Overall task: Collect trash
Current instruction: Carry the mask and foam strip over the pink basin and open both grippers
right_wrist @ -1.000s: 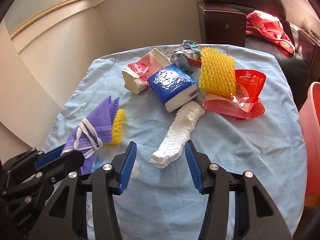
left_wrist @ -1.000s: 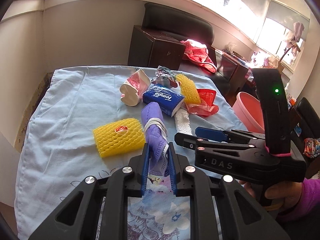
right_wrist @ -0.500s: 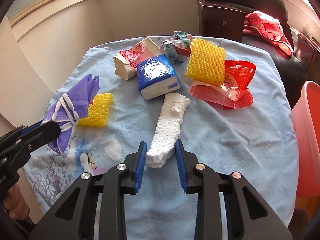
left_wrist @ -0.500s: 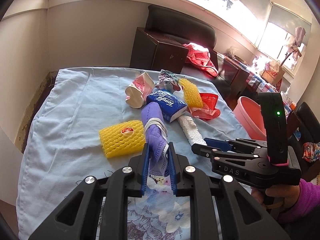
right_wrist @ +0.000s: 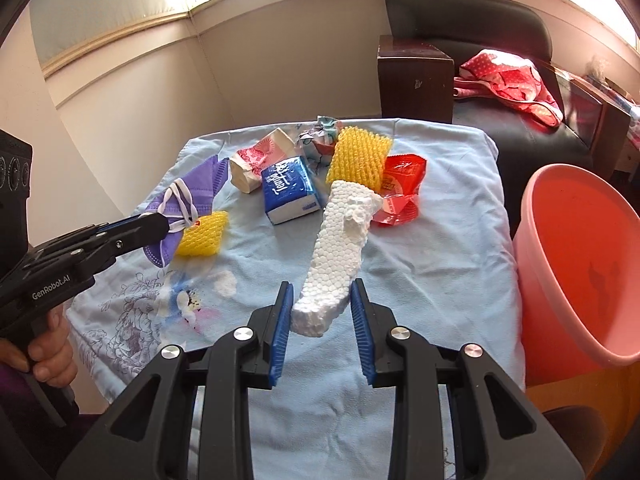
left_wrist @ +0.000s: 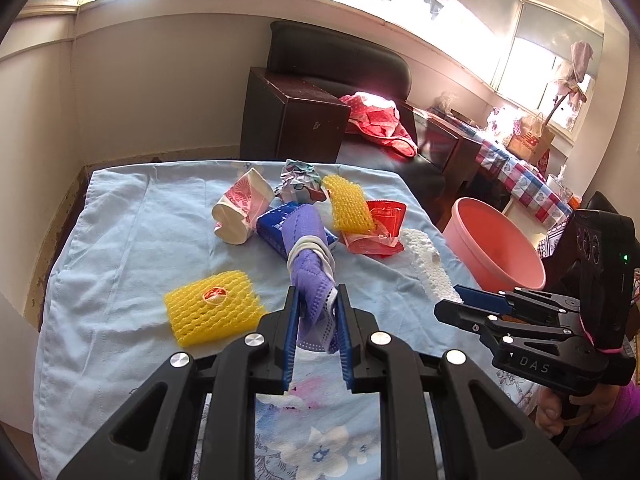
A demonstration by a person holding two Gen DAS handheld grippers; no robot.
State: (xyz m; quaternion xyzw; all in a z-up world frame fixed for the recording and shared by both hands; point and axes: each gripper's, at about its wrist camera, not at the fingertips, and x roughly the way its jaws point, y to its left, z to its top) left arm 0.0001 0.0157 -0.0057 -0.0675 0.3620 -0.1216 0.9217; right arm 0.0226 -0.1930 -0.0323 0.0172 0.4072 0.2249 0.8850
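Note:
My left gripper [left_wrist: 317, 300] is shut on a purple face mask [left_wrist: 308, 256] and holds it above the table; the mask also shows in the right wrist view [right_wrist: 188, 200]. My right gripper [right_wrist: 322, 300] is shut on a white foam piece [right_wrist: 340, 240] and holds it lifted and tilted over the blue cloth [right_wrist: 420, 264]. On the cloth lie two yellow foam nets [left_wrist: 212, 306] [right_wrist: 360, 156], a blue tissue pack [right_wrist: 290, 190], a red wrapper [right_wrist: 400, 188], a paper cup [left_wrist: 240, 208] and a crumpled wrapper [left_wrist: 300, 180]. A pink bucket [right_wrist: 580, 260] stands right of the table.
A dark cabinet [left_wrist: 292, 116] and a black sofa [right_wrist: 468, 20] with a red cloth [right_wrist: 512, 76] stand behind the table. A wall runs along the left. A table with a checked cloth [left_wrist: 520, 172] is at the far right.
My right gripper has lifted the foam piece off the cloth toward the bucket side. My left gripper has risen and pulled back with the mask.

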